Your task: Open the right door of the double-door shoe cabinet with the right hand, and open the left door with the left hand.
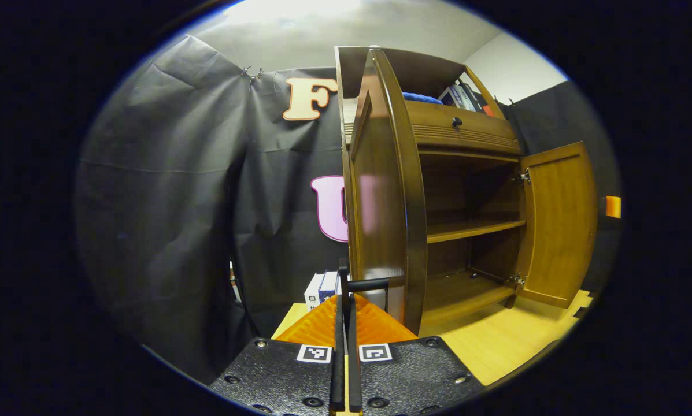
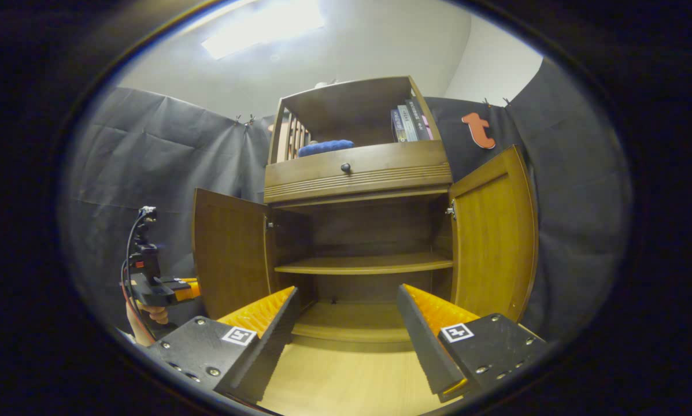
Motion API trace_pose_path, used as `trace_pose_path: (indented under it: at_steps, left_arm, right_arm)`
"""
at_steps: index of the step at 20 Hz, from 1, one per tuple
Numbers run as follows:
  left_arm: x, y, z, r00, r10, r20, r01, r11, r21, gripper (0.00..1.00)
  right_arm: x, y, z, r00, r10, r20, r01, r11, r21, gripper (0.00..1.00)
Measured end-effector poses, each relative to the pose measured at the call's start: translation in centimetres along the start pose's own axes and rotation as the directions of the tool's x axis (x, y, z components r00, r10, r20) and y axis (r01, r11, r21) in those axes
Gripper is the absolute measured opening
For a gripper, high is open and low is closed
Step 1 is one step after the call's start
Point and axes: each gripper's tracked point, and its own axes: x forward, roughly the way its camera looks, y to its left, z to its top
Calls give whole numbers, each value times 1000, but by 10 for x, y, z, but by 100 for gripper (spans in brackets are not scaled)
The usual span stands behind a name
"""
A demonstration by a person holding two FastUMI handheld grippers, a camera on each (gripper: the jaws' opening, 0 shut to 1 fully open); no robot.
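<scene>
At the bottom of the left gripper view, the left gripper [image 1: 346, 323] is showing its two fingers pressed together, clamping the thin dark bar handle [image 1: 367, 283] of the glossy brown wooden left door [image 1: 383, 190] between them; the tips themselves are hard to make out against the handle. That door is standing swung wide open, edge-on to the camera, and it is hiding the left part of the cabinet's inside. Beyond it, the brown wooden double-door shoe cabinet [image 1: 467, 136] is sitting on a pale wooden floor [image 1: 496, 341], with its right door [image 1: 559, 222] also hanging open. Small white and blue boxes [image 1: 321, 288] are partly hidden behind the fingers.

In the right gripper view, the right gripper [image 2: 346, 326] is hovering with its fingers spread wide apart and nothing between them, facing the open cabinet [image 2: 357, 173]. Both the left door [image 2: 230, 251] and the right door [image 2: 493, 231] are standing open, showing a bare middle shelf [image 2: 363, 264]. A blue cloth [image 2: 325, 147] and a row of books [image 2: 409, 122] are resting in the top compartment above a drawer with a small dark knob [image 2: 346, 167]. At the far left the left gripper [image 2: 187, 289] is appearing small beside the left door, with a hand [image 2: 149, 315] below it cut off by the edge; its fingers are too small to judge there.
</scene>
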Motion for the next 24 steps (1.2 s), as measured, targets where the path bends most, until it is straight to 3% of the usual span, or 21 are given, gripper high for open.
trace_pose_path:
  at_steps: [6, 8, 11, 16, 20, 24]
  left_arm:
    - [3, 21, -2, 995, -97, -2, 97, 995, -8, 3]
    - [3, 29, -3, 993, -119, 0, 119, 993, -24, 9]
    - [4, 33, -5, 991, -136, 1, 136, 989, -50, 7]
    - [-8, 31, -20, 996, -88, -18, 88, 996, 8, 7]
    - [-16, 32, -21, 998, -53, -30, 52, 998, -31, 14]
    - [-34, 40, -1, 999, -9, 45, 10, 999, -33, 31]
  right_arm:
    - [11, -1, -11, 1000, -1, -8, 2, 999, 34, 100]
    - [11, 0, -15, 1000, -5, -14, 5, 1000, 25, 100]
    - [11, 2, -14, 1000, 2, -12, -2, 1000, 31, 100]
    - [6, -1, -16, 1000, -1, -13, 2, 1000, 31, 100]
    - [1, -10, -19, 1000, -20, -19, 20, 1000, 12, 100]
    - [-5, -21, -17, 999, -49, -12, 49, 999, 11, 100]
